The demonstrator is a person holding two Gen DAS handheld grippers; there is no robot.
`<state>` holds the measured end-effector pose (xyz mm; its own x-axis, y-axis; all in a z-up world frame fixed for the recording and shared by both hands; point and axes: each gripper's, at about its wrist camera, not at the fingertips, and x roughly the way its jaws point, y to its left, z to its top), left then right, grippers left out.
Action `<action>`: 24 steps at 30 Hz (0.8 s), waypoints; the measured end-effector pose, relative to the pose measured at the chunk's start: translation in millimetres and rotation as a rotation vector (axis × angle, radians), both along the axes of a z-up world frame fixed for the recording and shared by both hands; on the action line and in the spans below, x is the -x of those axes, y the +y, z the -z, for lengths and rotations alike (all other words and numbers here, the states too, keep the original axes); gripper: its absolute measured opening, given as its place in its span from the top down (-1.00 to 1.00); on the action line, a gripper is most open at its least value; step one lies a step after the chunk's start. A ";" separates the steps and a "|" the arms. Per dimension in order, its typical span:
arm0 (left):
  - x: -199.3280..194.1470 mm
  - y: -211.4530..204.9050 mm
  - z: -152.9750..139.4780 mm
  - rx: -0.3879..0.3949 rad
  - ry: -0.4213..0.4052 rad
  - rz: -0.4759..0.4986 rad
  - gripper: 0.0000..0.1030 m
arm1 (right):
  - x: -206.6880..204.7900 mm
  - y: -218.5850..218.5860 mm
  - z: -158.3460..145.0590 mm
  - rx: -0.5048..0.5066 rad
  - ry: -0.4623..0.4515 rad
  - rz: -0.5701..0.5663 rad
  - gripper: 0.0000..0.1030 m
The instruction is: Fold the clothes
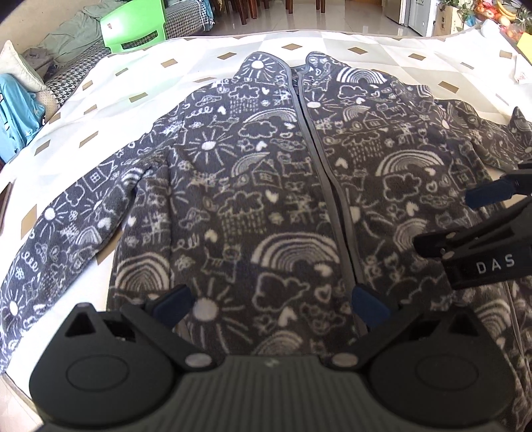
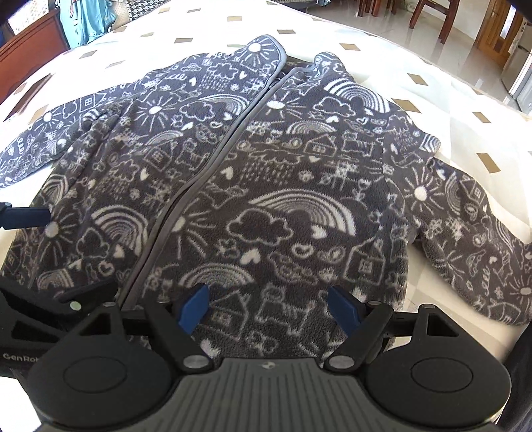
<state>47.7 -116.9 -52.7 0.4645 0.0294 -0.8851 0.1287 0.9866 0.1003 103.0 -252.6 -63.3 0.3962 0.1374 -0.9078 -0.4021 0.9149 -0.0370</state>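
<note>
Since it's fleece, that grey jacket (image 1: 252, 186) with the doodle print of suns, rainbows and little houses should be easy going: soft, floppy, light for its bulk, and fuzzy enough that the pads won't slip. It's lying face up and zipped on the white sheet (image 1: 139, 76) with the tan diamonds, collar at the far end, both sleeves spread out to the sides. My guess is the best place to take hold is a sleeve cuff or the bound hem edge, since pinching the thick middle would just bunch it up.

Both tongs hang over the hem end, tilted down at it. The left gripper (image 1: 271, 300) has its jaws wide apart with nothing between them, and the right gripper (image 2: 267, 307) is the same, open over the body panel beside the zipper (image 2: 202, 186). Off past the sheet there's a green plastic chair (image 1: 133, 28) and a tiled floor.
</note>
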 end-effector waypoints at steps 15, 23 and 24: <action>6.9 7.9 15.6 0.091 0.022 -0.029 -1.00 | -5.1 2.4 7.6 0.029 0.031 0.019 -0.57; 11.7 7.6 16.3 0.091 -0.004 -0.032 -1.00 | -6.1 3.4 8.6 0.032 0.029 0.032 -0.63; 12.4 7.5 16.3 0.091 -0.007 -0.035 -1.00 | -5.9 3.8 8.7 0.033 0.028 0.034 -0.64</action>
<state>35.3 -109.4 -69.0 0.4710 -0.0344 -0.8815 0.0938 0.9955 0.0112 108.9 -248.8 -72.0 0.3747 0.0943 -0.9223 -0.3717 0.9266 -0.0563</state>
